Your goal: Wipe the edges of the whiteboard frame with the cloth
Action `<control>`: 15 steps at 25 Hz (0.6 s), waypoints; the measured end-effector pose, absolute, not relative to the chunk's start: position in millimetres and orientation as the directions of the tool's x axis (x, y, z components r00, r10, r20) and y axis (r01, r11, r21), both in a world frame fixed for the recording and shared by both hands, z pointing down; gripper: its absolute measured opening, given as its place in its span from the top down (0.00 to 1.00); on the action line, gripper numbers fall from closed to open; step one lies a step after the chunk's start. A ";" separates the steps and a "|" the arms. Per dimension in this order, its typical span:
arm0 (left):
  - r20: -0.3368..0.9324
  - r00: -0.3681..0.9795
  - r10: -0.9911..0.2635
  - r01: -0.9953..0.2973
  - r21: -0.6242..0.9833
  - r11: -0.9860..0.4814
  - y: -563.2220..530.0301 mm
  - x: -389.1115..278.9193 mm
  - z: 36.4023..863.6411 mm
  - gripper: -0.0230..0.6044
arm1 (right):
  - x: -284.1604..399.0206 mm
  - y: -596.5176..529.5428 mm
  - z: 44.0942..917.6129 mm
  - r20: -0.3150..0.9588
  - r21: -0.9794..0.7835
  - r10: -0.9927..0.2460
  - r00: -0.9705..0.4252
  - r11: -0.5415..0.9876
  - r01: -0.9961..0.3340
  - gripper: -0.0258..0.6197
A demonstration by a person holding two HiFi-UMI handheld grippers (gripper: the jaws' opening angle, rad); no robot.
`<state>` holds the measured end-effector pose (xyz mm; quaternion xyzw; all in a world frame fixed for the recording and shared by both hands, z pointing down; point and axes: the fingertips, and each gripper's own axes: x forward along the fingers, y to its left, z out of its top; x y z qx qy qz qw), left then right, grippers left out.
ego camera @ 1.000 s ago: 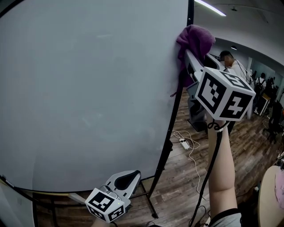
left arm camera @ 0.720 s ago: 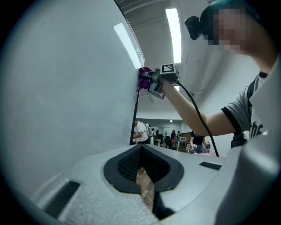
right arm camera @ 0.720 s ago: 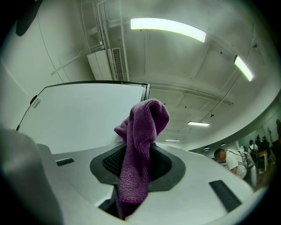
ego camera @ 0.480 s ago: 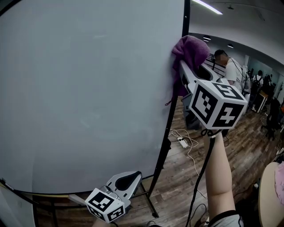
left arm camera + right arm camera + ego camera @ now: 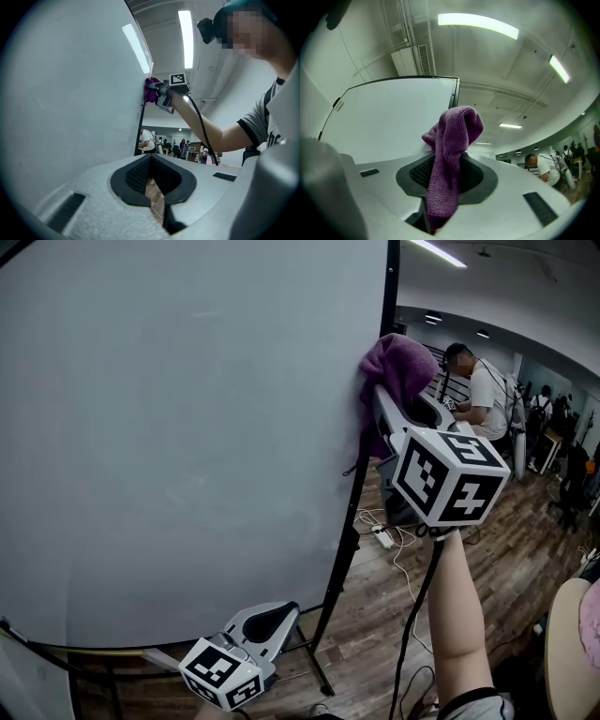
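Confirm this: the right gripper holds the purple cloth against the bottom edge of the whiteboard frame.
Not the bottom edge. The right gripper holds the purple cloth against the right side edge of the whiteboard frame, as the head view shows.

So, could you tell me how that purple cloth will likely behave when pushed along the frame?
Probably floppy: the purple cloth droops in folds from the right gripper. Its looped terry surface should grip rather than slip on the frame. It may bunch when pushed.
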<state>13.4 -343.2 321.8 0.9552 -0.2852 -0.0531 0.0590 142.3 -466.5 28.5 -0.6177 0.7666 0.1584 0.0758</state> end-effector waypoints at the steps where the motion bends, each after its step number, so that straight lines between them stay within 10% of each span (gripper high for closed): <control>1: -0.068 0.833 -0.550 -0.537 0.144 -0.831 -342.5 13.2 322.3 0.94 | 142.3 -466.6 31.2 -0.309 0.150 -0.924 -0.224 0.186 -0.971 0.78; 15: -0.065 0.839 -0.541 -0.525 0.167 -0.835 -330.8 12.8 330.1 0.94 | 142.4 -465.9 79.4 -0.237 0.142 -0.948 -0.214 0.184 -0.973 0.78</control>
